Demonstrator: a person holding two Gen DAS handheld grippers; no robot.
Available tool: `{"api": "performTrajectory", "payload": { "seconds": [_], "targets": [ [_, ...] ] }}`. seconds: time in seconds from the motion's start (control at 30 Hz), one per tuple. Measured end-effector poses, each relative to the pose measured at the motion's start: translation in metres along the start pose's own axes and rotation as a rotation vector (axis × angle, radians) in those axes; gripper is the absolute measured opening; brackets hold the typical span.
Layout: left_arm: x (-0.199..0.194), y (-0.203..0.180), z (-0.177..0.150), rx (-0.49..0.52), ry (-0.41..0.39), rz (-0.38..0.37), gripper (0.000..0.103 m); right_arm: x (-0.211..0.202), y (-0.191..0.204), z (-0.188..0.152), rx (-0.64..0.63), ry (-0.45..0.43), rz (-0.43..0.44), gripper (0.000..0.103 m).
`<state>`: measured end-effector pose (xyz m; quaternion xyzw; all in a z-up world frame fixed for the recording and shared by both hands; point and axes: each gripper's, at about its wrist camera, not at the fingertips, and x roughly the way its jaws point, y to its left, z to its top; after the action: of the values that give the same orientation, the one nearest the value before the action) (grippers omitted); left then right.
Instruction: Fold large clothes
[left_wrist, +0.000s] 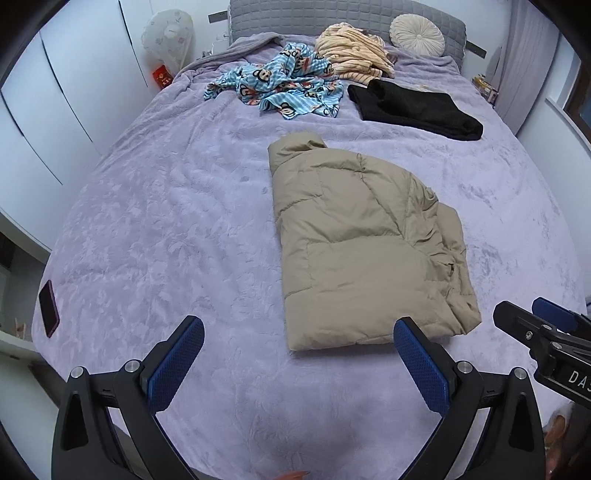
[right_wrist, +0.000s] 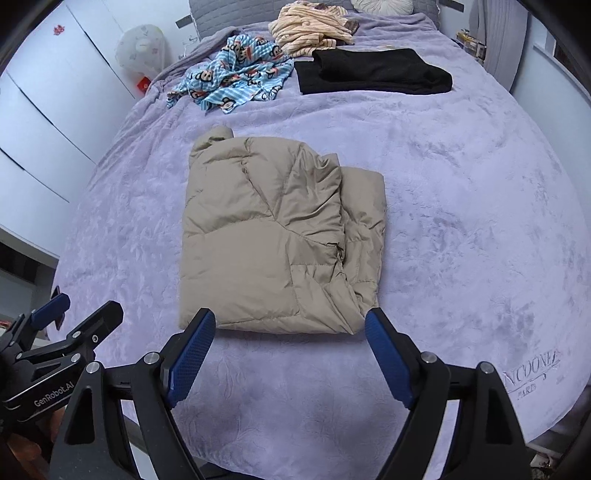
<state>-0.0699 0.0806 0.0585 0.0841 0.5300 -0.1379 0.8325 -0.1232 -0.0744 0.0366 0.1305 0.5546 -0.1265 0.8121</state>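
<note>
— Khaki quilting, folded into a thick oblong: the puffer jacket (right_wrist: 273, 236) lies mid-bed on the lilac blanket (right_wrist: 461, 221), collar end far, hem near. Where do the tools stand?

— Both above the near edge, off the cloth. The right gripper (right_wrist: 286, 354) has its blue pads spread wide with nothing between them; the left gripper (left_wrist: 299, 363) is likewise parted and empty, hovering over bare blanket left of the hem.

— Is the fold finished?

— Likely not. The right side shows loose layers bunched and stepped, so the bundle reads as long rather than compact. A sound next move — by my judgement — is to pinch the two near corners through all layers, lift low, and lay the hem toward the collar, keeping the edges square.

— Risks?

— Slippery shell, trapped air; it may spring open. Press down after laying.

— And the rest?

— A black garment (right_wrist: 373, 72) sits folded at the far right; a blue monkey-print cloth (right_wrist: 232, 74) and striped peach clothing (right_wrist: 310, 27) wait crumpled beyond.
</note>
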Motion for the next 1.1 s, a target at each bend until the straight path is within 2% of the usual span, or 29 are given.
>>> {"api": "performTrajectory", "payload": {
  "seconds": [0.23,0.73,1.1],
  "targets": [
    [-0.029,-0.012,-0.004,0.02,-0.045,0.024,0.103,-0.036,-0.005,-0.001,0.008,-0.098,-0.034,0.087],
    [-0.062,-0.01,-0.004,0.001,-0.107,0.031,0.103,-0.068,-0.002,-0.006,-0.036,-0.152,-0.099,0.087],
    [-0.067,-0.006,-0.005,-0.016,-0.113,0.03,0.103,-0.075,0.003,-0.002,-0.05,-0.167,-0.083,0.087]
  ]
}}
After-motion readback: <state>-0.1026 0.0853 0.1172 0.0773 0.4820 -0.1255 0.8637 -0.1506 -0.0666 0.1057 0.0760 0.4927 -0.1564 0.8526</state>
